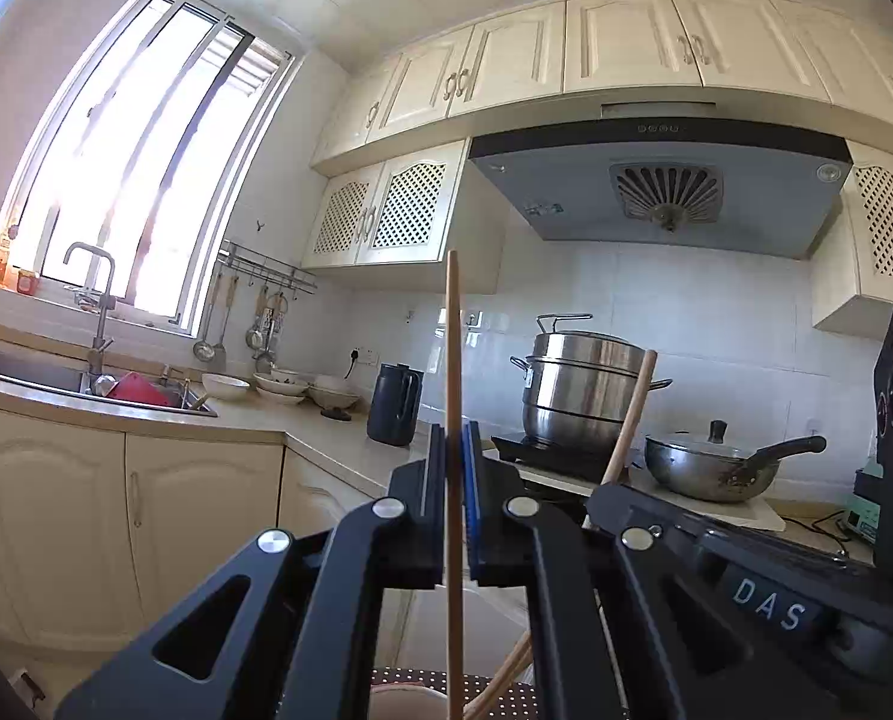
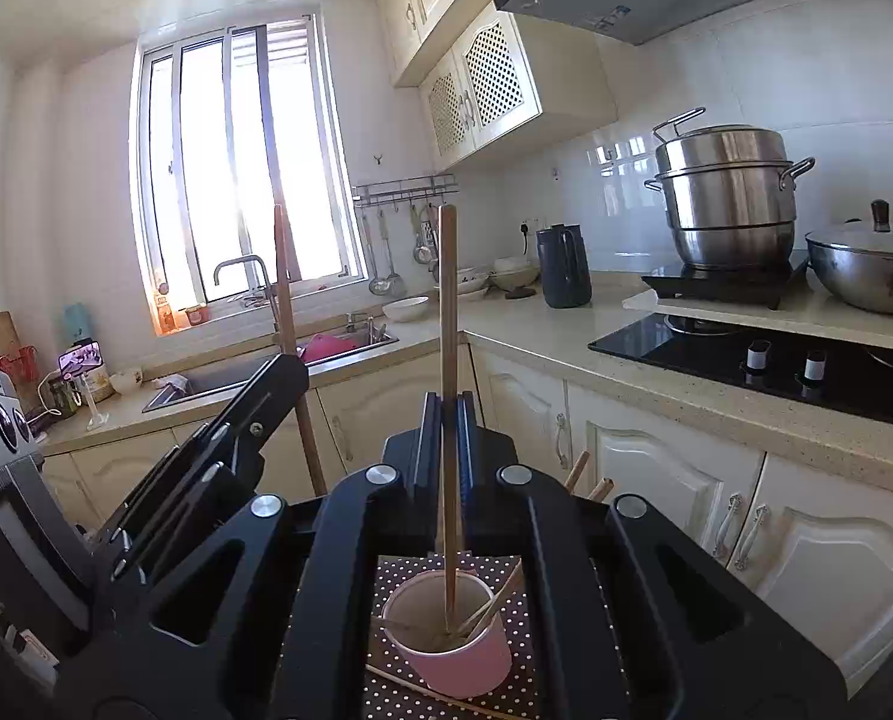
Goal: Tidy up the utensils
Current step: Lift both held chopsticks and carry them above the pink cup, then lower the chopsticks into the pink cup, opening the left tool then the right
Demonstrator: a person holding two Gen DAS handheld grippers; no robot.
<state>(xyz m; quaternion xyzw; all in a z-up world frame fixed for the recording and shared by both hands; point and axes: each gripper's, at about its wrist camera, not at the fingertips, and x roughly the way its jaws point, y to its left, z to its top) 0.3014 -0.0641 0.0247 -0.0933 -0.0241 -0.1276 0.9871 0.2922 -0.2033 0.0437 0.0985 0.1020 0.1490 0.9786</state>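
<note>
- Left gripper (image 1: 454,456): jaws are clenched on a wooden chopstick (image 1: 454,360), which is held upright; its upper end rises well above the jaws, and its lower part passes down toward the rim of a cup just visible at the bottom edge of the left wrist view.
- Right gripper (image 2: 448,420): jaws are clenched on a second chopstick (image 2: 448,312), also held upright; its lower tip is seen inside the pink paper cup (image 2: 455,657).
- Pink paper cup: stood on a dark polka-dot mat (image 2: 521,690) directly below the right gripper; further thin sticks are leaned inside it, and one is laid on the mat beside its base.
- Left gripper as seen from the right wrist view (image 2: 278,372): placed to the left, with its chopstick (image 2: 284,300) tilted slightly.
- Worktop (image 2: 536,324): an L-shape is formed along the walls; a dark kettle (image 2: 562,267), bowls (image 2: 407,307) and a steel steamer pot (image 2: 728,198) on a portable hob are carried on it.
- Sink (image 2: 254,369): set under the window, with a red item inside.
- Wok (image 1: 710,468): lidded, placed beside the steamer pot.
</note>
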